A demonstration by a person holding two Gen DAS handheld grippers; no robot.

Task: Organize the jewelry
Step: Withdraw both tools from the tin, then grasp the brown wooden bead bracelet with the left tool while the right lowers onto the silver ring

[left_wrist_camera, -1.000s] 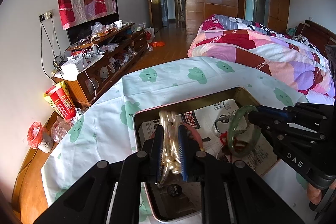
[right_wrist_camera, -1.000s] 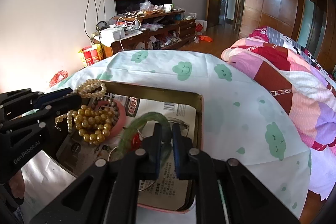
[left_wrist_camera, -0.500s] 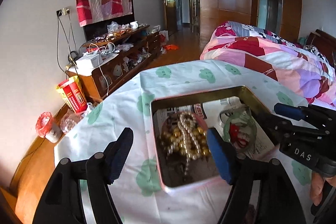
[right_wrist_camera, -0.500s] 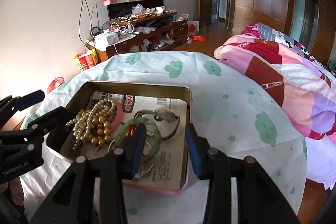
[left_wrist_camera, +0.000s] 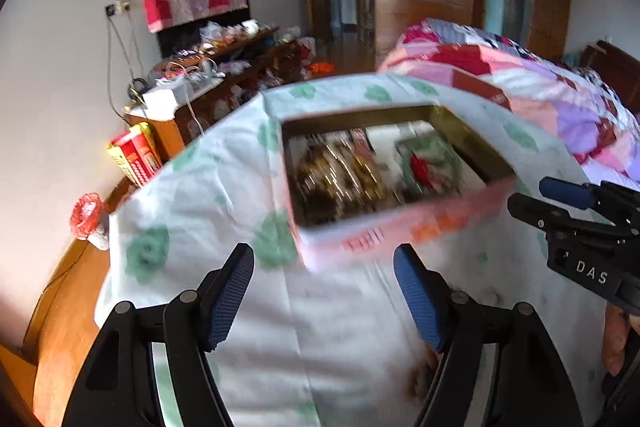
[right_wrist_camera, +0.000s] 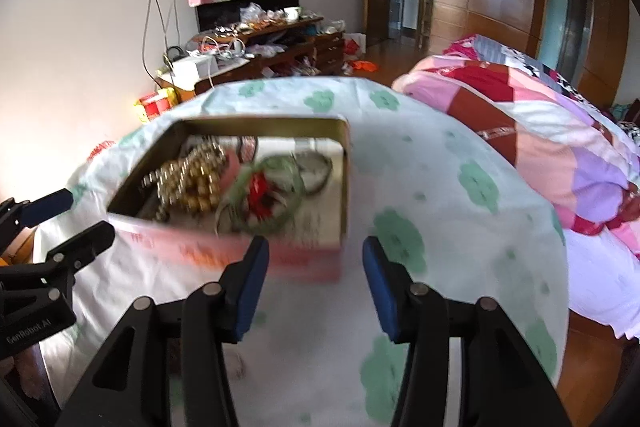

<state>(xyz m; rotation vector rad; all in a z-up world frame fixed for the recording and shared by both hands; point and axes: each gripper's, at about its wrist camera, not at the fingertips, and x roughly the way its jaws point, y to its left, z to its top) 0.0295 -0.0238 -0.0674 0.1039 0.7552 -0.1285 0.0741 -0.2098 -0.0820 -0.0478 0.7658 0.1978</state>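
A pink tin box (left_wrist_camera: pixel 400 227) with a gold inside stands on the cloth-covered table; it also shows in the right wrist view (right_wrist_camera: pixel 224 251). In it lie a gold and pearl bead necklace (right_wrist_camera: pixel 192 179), (left_wrist_camera: pixel 340 175) and a green bangle with a red tassel (right_wrist_camera: pixel 268 191), (left_wrist_camera: pixel 428 167). My left gripper (left_wrist_camera: pixel 324 291) is open and empty, pulled back in front of the box. My right gripper (right_wrist_camera: pixel 316 283) is open and empty, in front of the box's right corner. The views are motion-blurred.
The table wears a white cloth with green cloud prints (right_wrist_camera: pixel 440 187). A bed with a patchwork quilt (right_wrist_camera: pixel 540 131) lies to the right. A cluttered wooden TV cabinet (left_wrist_camera: pixel 224 83) stands along the left wall, with a red-and-yellow carton (left_wrist_camera: pixel 136 155) on the floor.
Both grippers opened, dropping the bead necklace and green bangle into the tin, then drew back toward me so the box's pink front wall now shows.
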